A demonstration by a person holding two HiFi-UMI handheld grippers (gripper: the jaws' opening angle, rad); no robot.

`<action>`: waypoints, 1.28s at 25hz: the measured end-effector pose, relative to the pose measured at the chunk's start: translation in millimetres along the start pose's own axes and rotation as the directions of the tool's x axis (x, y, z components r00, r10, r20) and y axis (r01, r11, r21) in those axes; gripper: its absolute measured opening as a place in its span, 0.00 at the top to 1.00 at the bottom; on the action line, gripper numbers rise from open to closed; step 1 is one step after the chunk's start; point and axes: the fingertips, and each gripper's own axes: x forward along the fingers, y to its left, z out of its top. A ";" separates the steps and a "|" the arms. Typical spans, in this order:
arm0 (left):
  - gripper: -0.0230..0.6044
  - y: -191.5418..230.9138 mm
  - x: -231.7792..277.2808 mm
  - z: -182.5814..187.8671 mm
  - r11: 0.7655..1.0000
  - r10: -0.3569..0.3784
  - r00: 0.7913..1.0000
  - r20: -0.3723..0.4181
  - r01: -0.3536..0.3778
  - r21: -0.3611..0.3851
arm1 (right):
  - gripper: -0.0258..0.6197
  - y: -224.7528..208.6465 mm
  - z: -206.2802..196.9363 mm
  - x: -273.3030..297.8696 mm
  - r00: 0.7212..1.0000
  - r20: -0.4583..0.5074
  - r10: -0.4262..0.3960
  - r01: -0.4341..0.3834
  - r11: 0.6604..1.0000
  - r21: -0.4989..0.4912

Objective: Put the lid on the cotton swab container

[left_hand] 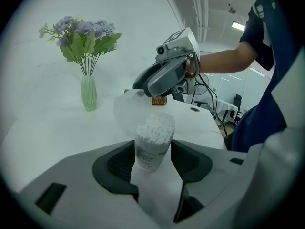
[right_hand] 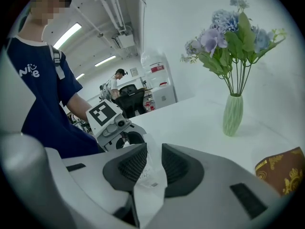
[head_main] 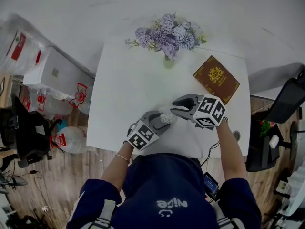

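Left gripper view: left gripper (left_hand: 151,160) jaws clamp the clear cylindrical cotton swab container (left_hand: 153,144), centre frame, near-upright, mouth open and packed with white swabs. Right gripper (right_hand: 148,167) pinches the translucent plastic lid (left_hand: 128,109) just beside the mouth, upper left. Judged: lid goes across, then down the container's axis.

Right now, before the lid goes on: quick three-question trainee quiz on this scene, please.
1. True or false: the cotton swab container is already capped.
2. What does the right gripper grip? A clear lid B cotton swab container C nothing
3. Fill in: the vase of purple flowers stands on the white ____.
Key: 1 false; 2 A; 3 table.
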 end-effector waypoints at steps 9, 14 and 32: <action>0.56 1.4 1.9 -1.1 1.000 -0.002 1.000 0.000 0.002 0.000 | 0.77 10.5 -1.2 -4.3 1.000 -0.004 0.019 -0.019 1.000 -0.023; 0.56 2.5 2.3 -2.3 1.000 -0.003 1.000 0.003 0.003 -0.011 | 0.77 18.1 -2.5 -4.9 1.000 0.005 -0.009 0.009 1.000 -0.004; 0.56 2.2 3.7 -8.2 1.000 0.030 1.000 -0.002 -0.030 -0.002 | 0.86 42.7 -16.7 2.9 0.996 0.035 -0.082 0.080 0.996 0.040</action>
